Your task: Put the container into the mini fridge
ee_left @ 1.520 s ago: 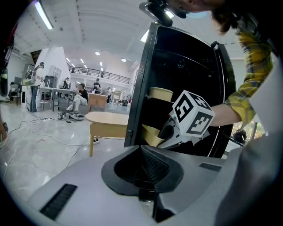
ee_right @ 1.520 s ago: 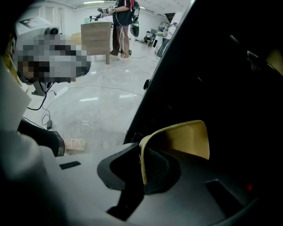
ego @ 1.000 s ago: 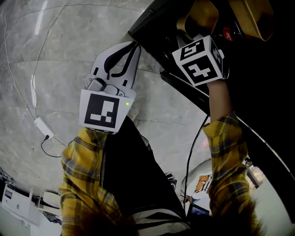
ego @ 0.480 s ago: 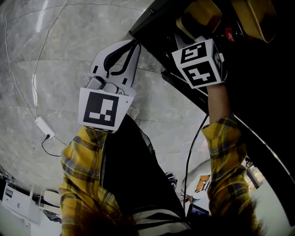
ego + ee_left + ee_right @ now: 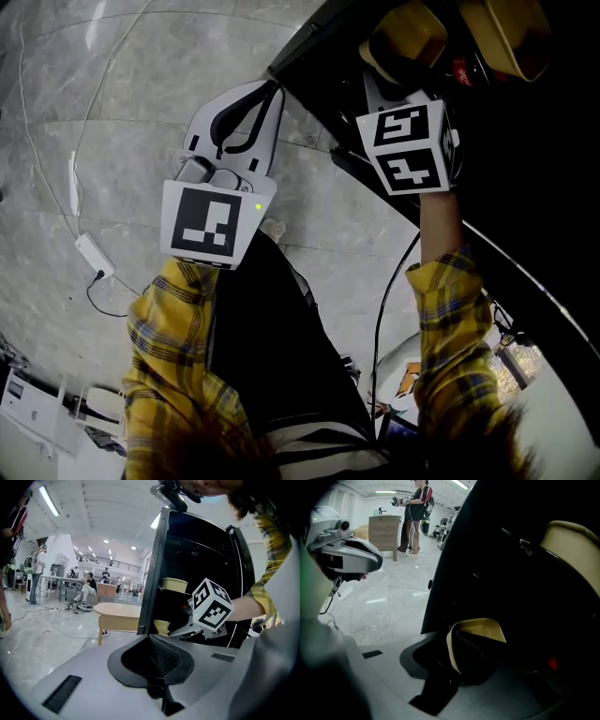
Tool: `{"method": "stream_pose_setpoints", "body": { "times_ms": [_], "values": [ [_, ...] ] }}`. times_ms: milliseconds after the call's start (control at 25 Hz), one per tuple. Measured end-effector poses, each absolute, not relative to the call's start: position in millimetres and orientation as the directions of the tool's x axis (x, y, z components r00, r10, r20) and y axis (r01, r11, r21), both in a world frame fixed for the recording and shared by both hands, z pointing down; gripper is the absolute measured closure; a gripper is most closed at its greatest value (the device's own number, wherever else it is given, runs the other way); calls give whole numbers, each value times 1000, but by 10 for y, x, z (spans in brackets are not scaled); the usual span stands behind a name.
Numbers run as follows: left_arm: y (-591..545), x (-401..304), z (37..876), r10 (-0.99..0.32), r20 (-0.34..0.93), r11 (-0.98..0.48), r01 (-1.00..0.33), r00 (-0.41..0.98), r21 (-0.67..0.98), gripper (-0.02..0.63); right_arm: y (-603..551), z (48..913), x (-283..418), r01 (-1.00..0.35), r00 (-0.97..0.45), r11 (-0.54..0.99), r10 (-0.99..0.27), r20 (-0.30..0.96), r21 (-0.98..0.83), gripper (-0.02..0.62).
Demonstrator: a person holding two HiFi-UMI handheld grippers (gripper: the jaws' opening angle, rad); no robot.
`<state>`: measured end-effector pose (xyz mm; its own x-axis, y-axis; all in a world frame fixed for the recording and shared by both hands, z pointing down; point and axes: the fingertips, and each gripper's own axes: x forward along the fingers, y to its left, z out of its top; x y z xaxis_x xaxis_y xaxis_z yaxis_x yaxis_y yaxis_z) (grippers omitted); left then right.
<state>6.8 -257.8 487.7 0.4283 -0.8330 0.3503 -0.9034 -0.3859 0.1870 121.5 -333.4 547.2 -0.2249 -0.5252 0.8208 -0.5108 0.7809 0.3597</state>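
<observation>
My right gripper (image 5: 394, 73) reaches into the open black mini fridge (image 5: 525, 159), shut on the rim of a beige container (image 5: 409, 34). In the right gripper view the container (image 5: 480, 631) tilts between the jaws of this gripper (image 5: 464, 654), inside the dark fridge interior (image 5: 511, 573). A second beige container (image 5: 574, 545) sits higher up on a shelf. My left gripper (image 5: 274, 92) hangs outside the fridge's left edge, shut and empty. The left gripper view shows that gripper (image 5: 157, 654), the fridge (image 5: 201, 559), and the held container (image 5: 161, 626) beside the right gripper's marker cube (image 5: 212, 609).
A white cable with a power adapter (image 5: 91, 254) trails over the marble floor (image 5: 112, 112). A low wooden table (image 5: 119, 613) stands left of the fridge. A wooden cabinet (image 5: 384, 530) and a standing person (image 5: 415, 513) are farther back.
My right gripper has shifted slightly right and turned with the container, staying inside the fridge. The left gripper has barely moved.
</observation>
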Motion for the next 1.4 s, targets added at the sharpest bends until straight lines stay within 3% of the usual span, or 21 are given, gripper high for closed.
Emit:
{"method": "stream_pose_setpoints", "body": {
  "times_ms": [840,1400],
  "values": [
    [-2270,-194,4480,-859,392,-280,-943,330,182,588,-2791,4622,1314,-771,-284,596,-637,716,225,558],
    [-2097,-378,4088,-861,424,-220,-957,281,188,588,-2437,3951,1348,-862,-335,483,-770,543,154,568]
  ]
}}
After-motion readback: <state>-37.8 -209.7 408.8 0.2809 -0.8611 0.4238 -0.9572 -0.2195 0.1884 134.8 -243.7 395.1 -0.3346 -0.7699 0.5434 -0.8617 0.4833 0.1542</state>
